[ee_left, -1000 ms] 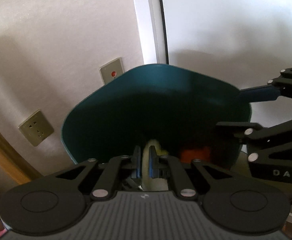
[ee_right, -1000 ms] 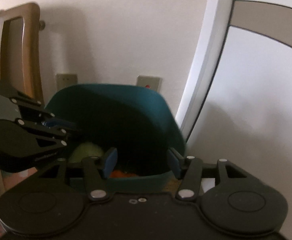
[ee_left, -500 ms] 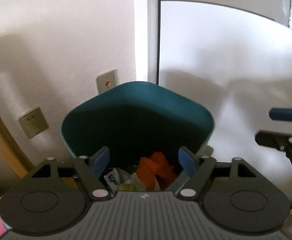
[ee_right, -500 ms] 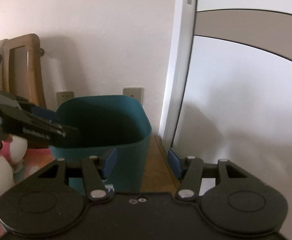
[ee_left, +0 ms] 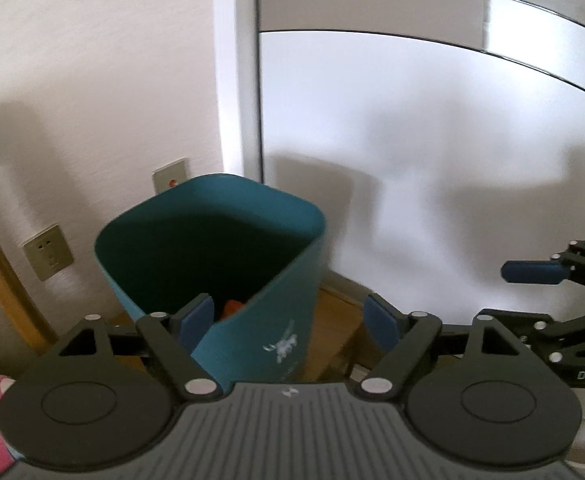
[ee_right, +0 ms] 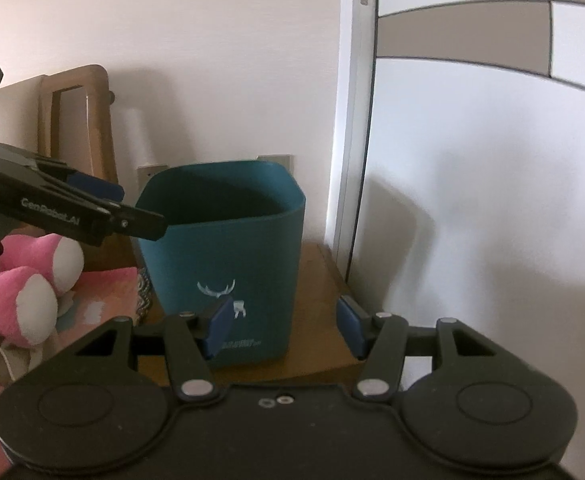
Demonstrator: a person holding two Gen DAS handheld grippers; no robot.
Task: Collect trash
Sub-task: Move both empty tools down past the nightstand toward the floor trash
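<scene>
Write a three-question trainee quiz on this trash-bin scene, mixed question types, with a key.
1. True or false: the teal bin lies tipped on its side.
2. What is printed in white on the bin's front? A) antlers B) a star C) a recycling sign
3. Fill in: the left gripper, jaws opening, holds ____.

Key: 1 false, it stands upright on the wooden surface. 2 A. 3 nothing; orange trash already lies inside the bin.

Square teal plastic trash bin (ee_left: 212,248): interior mostly in shadow; only an orange scrap (ee_left: 232,307) shows, partly behind the left tool's blue pad. Pink-and-white plush toy (ee_right: 24,280): cut off at the picture's left edge. White print at the bin's base (ee_right: 241,344): illegible.
</scene>
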